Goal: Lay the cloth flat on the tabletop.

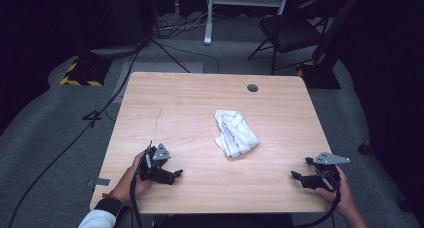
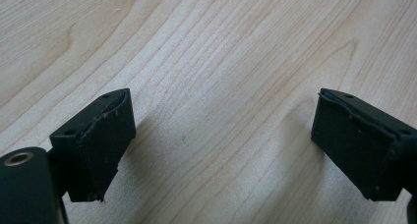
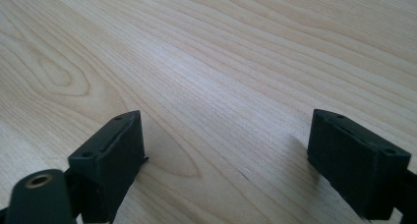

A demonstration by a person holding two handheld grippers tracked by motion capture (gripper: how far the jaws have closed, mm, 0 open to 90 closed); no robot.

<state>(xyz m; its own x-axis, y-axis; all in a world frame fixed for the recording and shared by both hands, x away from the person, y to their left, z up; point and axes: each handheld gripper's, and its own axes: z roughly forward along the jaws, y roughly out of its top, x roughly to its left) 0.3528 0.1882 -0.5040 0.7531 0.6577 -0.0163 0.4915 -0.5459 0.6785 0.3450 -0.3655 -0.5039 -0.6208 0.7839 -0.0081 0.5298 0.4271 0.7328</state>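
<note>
- One white towel [image 1: 235,133] lies crumpled slightly right of the middle of the surface [image 1: 190,103], well clear of all four edges.
- Bare wood rings the towel on every side; the widest open stretch runs from the towel to the surface's left edge.
- Two tools are in play. The left tool [image 1: 176,174] sits near the front edge, well apart from the towel and to its lower left, jaws spread wide with nothing between them.
- The right tool [image 1: 296,176] sits near the front right corner, well apart from the towel, jaws wide open and holding nothing.
- One round grommet hole [image 1: 252,88] lies beyond the towel, near the far edge.
- One dark chair [image 1: 290,30] stands on the floor beyond the far right corner.
</note>
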